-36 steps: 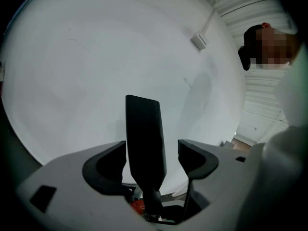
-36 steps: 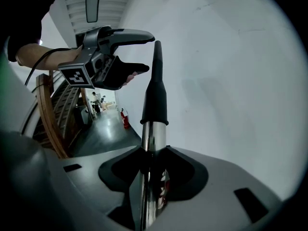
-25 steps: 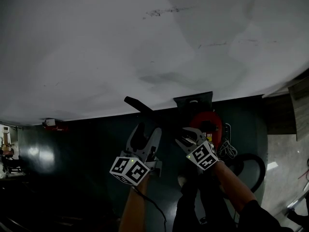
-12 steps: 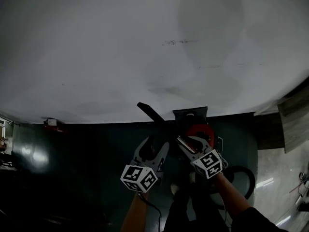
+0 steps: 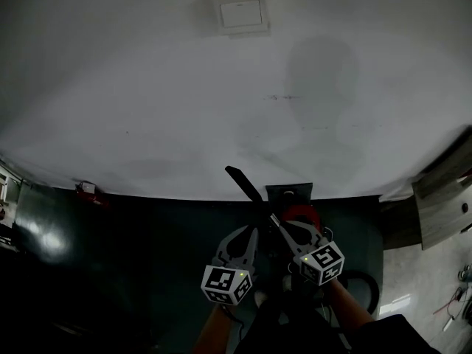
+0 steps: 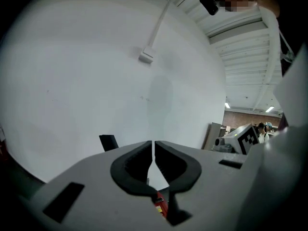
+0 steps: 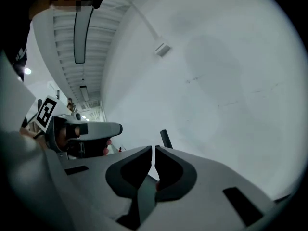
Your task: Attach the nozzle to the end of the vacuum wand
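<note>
The black vacuum wand (image 5: 245, 184) slants up from the floor in front of the white wall, its upper end free; it shows as a black stub (image 7: 166, 138) beyond my right jaws. The red vacuum body (image 5: 302, 215) sits on the dark floor behind my right gripper (image 5: 280, 225). My left gripper (image 5: 249, 233) is beside it, just left of the wand's lower part. Both grippers point at the wall. Their jaws are closing and stand almost together, with only a thin slit between the tips of the left gripper (image 6: 154, 143) and of the right gripper (image 7: 153, 149). Nothing is between either pair.
A black box (image 5: 289, 192) stands against the wall behind the vacuum. A white wall switch (image 5: 240, 9) is high up. A black hose loop (image 5: 366, 290) lies on the floor at the right, and grey panels (image 5: 442, 205) lean at the far right.
Both grippers have risen and their jaws went from wide open to nearly together. The head view has tilted up, bringing the wall switch into view. The wand has stayed put.
</note>
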The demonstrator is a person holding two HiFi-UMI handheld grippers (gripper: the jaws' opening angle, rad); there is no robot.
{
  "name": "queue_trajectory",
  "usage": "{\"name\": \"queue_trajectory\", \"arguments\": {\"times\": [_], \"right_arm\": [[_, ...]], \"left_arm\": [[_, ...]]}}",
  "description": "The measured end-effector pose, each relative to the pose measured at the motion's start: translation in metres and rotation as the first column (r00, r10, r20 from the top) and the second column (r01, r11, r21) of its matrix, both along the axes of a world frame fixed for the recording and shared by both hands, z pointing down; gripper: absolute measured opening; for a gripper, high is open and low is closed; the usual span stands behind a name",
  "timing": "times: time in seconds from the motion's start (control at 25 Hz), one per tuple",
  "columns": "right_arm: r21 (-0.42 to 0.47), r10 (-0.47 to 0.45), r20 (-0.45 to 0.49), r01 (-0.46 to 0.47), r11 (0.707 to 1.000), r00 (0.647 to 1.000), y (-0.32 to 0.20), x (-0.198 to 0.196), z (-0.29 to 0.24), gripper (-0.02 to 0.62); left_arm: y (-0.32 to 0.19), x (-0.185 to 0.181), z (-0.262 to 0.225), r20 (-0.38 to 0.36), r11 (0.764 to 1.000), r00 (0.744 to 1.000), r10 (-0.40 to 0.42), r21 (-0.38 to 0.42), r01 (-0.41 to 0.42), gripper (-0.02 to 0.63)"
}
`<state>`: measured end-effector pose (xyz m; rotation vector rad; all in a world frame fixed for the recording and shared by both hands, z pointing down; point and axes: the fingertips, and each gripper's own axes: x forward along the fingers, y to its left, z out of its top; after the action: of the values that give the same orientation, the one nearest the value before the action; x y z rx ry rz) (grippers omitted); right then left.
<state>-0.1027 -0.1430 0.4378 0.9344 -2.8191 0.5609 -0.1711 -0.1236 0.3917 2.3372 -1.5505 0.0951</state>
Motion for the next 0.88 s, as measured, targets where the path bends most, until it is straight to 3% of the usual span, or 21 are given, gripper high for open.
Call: {"name": "queue_trajectory", "arguments": {"times": [0.36,0.88], "right_arm": [[0.059,0.019,0.088,-0.025,0.998,0.996,0.027,0.014,-0.067,0.018],[0.069,0.031,0.138,-0.041,0.997,0.990,0.045,0.009,-0.088,0.017]], "left_arm": [[0.032,0.008,-0.046,0.001,0.995,1.000,0.000,0.098,0.000,0.003],[0.053,0.006,-0.060,-0.012,0.991,1.000,-0.024,0.132,0.026,0.003]]}}
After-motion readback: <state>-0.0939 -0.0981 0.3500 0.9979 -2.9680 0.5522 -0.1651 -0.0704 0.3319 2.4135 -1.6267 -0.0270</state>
